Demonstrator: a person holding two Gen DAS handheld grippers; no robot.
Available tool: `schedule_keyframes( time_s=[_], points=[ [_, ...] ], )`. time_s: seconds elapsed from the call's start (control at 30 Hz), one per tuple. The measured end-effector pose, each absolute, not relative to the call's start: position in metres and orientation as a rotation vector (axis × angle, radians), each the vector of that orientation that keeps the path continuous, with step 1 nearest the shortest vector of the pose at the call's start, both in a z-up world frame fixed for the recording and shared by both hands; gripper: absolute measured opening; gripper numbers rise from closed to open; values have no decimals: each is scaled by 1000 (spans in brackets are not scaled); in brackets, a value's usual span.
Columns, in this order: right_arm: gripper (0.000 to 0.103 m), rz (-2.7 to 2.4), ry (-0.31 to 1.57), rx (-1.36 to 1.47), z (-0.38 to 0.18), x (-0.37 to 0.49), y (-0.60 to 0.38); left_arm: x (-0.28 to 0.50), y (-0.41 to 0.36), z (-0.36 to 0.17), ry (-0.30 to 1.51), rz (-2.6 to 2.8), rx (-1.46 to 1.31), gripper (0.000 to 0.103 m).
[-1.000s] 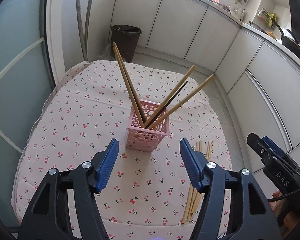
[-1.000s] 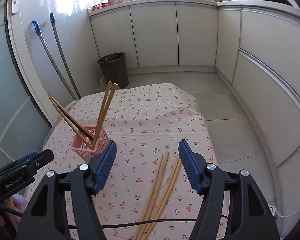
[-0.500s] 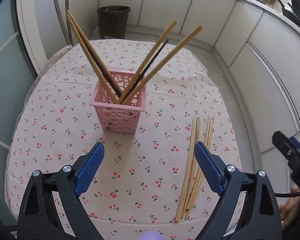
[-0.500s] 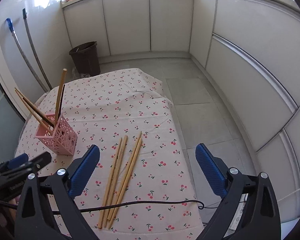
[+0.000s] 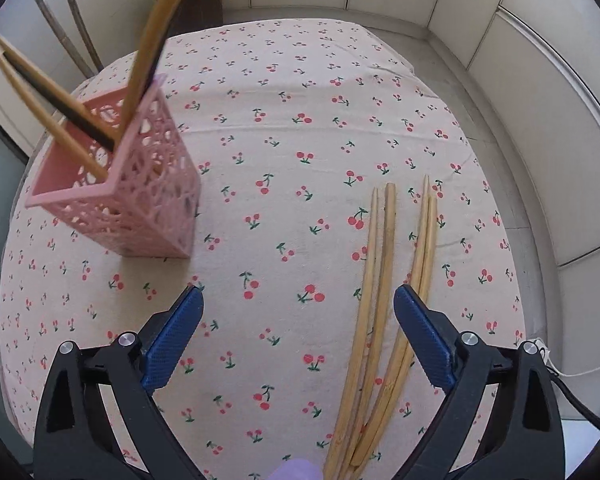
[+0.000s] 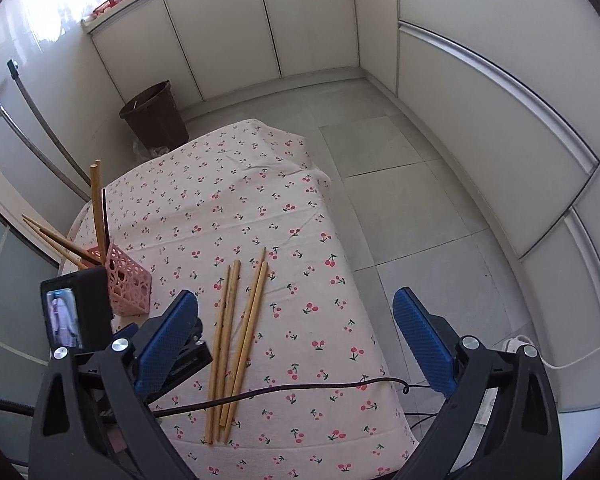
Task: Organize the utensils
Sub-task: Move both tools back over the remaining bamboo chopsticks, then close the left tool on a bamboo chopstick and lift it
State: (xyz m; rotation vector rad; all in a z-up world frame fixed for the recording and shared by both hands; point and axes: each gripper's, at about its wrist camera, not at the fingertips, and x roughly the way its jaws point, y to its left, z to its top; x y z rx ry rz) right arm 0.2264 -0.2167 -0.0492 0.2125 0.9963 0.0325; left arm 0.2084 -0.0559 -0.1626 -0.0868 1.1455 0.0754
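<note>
1. Left wrist view: the left claw [image 5: 296, 336] hangs low over the cherry-print cloth [image 5: 300, 128] covering the surface, its blue pads [image 5: 172, 336] spread wide with nothing between them. Four loose wooden chopsticks [image 5: 380, 280] lie side by side on the cloth, running away from the camera; the nearer ends pass between the pads, close to the right-hand one. The pink lattice holder [image 5: 132, 196] stands on the cloth to the left of the claw, well apart from the loose sticks. It holds several chopsticks [image 5: 52, 120], wooden and dark, leaning out to the left and upward.

2. Right wrist view: the right claw [image 6: 296, 332] is also wide open and holds nothing, poised above the right edge of the surface, with tiled floor [image 6: 400, 184] showing between its pads. The loose chopsticks [image 6: 236, 332] lie on the cloth just left of centre, a black cable [image 6: 300, 388] crossing over their near ends. The left claw's body, with its small lit screen [image 6: 62, 316], sits at lower left, partly hiding the pink holder [image 6: 128, 284]. A dark bin [image 6: 154, 116] stands on the floor beyond the surface.
</note>
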Motion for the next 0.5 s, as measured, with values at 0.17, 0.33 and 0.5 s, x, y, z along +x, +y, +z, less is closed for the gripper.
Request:
schedule_keyframes(
  time_s=[0.17,0.33,0.5],
  points=[
    [95,24,1024,293,-52,231,-232,230,-69,-166,1134,76,-102,91],
    [95,23,1037,365,-53,234,-246,252,-75,-163,1134,17,-159,67],
    [95,11,1034,398,-50,237,-257,268,-66,-170,1152,22,-197,51]
  ],
)
